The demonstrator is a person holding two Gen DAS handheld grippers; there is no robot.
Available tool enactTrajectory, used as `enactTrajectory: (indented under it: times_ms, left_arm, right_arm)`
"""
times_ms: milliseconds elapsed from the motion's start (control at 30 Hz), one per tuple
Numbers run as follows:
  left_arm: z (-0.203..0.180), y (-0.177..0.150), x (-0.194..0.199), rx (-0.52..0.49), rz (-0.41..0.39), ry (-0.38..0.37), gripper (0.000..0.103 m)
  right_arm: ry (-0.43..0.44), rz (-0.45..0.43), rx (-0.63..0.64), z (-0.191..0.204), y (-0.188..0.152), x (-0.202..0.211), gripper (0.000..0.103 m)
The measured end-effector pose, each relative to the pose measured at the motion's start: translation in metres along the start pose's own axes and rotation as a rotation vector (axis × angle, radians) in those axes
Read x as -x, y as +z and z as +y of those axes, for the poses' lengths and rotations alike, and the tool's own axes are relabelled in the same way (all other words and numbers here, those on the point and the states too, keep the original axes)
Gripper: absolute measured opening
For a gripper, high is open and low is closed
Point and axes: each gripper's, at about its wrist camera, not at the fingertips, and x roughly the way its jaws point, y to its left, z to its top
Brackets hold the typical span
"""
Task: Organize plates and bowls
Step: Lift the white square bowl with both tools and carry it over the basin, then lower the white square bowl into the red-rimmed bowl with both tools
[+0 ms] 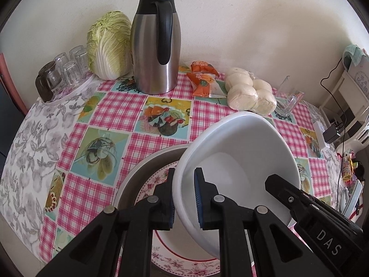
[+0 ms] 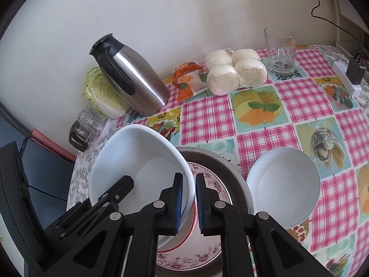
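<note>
Checked cloth: pink-and-white, it covered the worktop [image 1: 143,138] from the wall to the near edge.
Metal basin: the basin [image 2: 233,173] sat on the near part of the worktop, directly under both sets of jaws.
Flowered plate: the plate [image 1: 150,187] lay flat inside the basin, below the bowl.
White bowl: the bowl [image 1: 233,159] hung tilted over the plate, its opening turned up toward the cameras, its lower side nearest the plate.
Left gripper: the left gripper [image 1: 184,198] had its jaws closed on the bowl's left rim, one pad outside and one inside.
Right gripper: the right gripper [image 2: 188,198] pinched the opposite rim the same way.
Key relation: the plate lay straight below the bowl, so the set-down looked like a short lowering while levelling the tilt.
Second bowl: the second bowl [image 2: 284,187] stood just beside the basin on the right, the closest thing to bump.
Other things: a steel jug [image 1: 155,46], cabbage [image 1: 109,46], buns [image 1: 249,92] and glass mug [image 2: 280,50] stood well apart by the wall.
</note>
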Motion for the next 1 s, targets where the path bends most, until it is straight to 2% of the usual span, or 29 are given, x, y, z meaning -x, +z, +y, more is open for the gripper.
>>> enactTrajectory:
  times_ms: [567,1000]
  left_arm:
    - [0.005,-0.009,0.002,-0.005,0.045,0.01,0.015]
    - [0.01,-0.014,-0.008,-0.014,0.081,0.023,0.016]
  right_arm:
    - [-0.051,0.055,0.037,0.013,-0.014,-0.004,0.015]
    - [-0.053,0.109,0.022,0.009,-0.018,-0.02,0.015]
